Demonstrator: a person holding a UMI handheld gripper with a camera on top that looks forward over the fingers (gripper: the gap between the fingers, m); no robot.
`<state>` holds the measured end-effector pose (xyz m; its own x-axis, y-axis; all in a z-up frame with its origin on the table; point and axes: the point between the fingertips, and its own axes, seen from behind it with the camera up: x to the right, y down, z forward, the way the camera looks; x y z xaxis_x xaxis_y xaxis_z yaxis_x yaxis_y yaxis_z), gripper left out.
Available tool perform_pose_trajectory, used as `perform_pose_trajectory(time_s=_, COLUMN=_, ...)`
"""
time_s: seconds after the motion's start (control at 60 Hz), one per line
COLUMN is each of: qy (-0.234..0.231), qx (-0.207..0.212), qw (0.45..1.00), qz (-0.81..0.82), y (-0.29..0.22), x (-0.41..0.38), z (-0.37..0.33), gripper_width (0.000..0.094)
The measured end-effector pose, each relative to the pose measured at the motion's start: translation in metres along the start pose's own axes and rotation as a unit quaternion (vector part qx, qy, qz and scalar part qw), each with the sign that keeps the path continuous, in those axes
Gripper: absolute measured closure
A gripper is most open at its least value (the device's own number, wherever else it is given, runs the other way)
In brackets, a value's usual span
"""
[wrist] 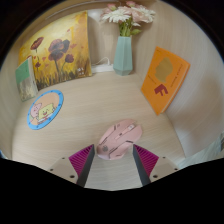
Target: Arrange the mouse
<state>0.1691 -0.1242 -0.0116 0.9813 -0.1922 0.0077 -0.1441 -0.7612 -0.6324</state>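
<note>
Spread wide on a pale wooden desk (pixel 70 135), gripper (pixel 115 162) with magenta pads (pixel 82 158) — rounded, glossy pink mouse (pixel 117 140) resting between the fingertips. Beyond — round cartoon coaster (pixel 44 109), orange card (pixel 163 79), slim teal vase (pixel 123 54), flower painting (pixel 57 50).

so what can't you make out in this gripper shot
- Pink computer mouse on the pale wooden table, gripper view: its near end is hidden behind the finger pads, so contact is unclear.
- Gripper: finger bases are cut off below.
- Orange card: print is too small.
</note>
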Motion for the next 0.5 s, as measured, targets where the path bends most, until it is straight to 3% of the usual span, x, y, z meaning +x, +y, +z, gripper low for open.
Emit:
perform_pose_trajectory(time_s=0.367, qy=-0.032, qx=-0.012, qw=0.998, qz=-0.056, y=-0.059, x=-0.021, z=0.051, gripper_width=0.0174)
perform_pose_trajectory(time_s=0.5, qy=-0.027, qx=-0.015, qw=0.998, qz=-0.062, y=-0.063, x=-0.023, z=0.057, gripper_width=0.0285)
